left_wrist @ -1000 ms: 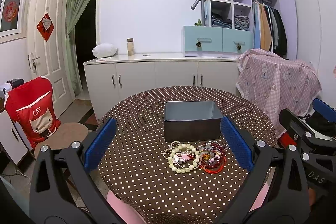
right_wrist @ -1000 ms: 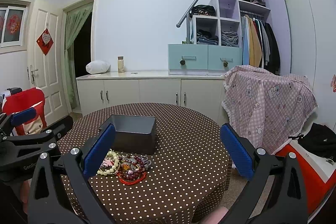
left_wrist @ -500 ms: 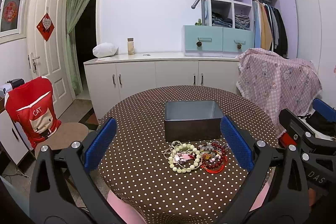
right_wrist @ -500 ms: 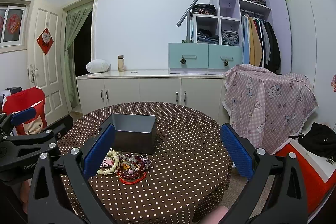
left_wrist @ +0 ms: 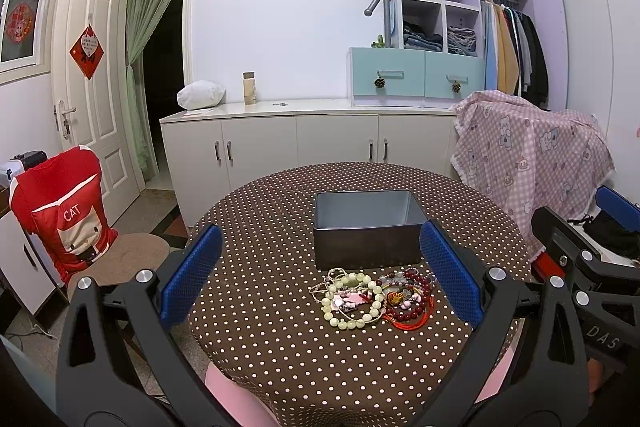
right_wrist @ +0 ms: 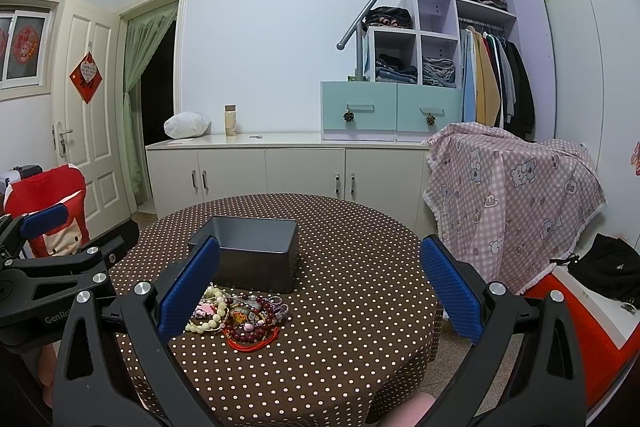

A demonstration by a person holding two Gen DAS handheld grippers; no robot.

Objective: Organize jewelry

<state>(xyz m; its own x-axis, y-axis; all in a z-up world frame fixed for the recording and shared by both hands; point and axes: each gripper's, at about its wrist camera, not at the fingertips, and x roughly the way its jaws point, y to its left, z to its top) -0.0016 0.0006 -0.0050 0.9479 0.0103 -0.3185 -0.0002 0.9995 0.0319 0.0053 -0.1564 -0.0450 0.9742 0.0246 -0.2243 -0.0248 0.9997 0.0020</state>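
Observation:
A pile of jewelry [left_wrist: 374,297] lies on the round polka-dot table [left_wrist: 260,307]: a pale bead bracelet [left_wrist: 349,323] at left, dark red beads with red cord [left_wrist: 414,311] at right. Just behind it stands an open grey metal box [left_wrist: 366,233], which looks empty. My left gripper [left_wrist: 320,277] is open and empty, held above the table's near side. My right gripper [right_wrist: 320,283] is open and empty, to the right of the pile [right_wrist: 240,315] and the box [right_wrist: 250,259].
A chair with a red cover [left_wrist: 64,223] stands left of the table. A pink checked cloth [right_wrist: 516,195] drapes furniture at the right. White cabinets [left_wrist: 304,143] line the far wall. The right gripper's body [left_wrist: 580,259] shows at the left view's right edge.

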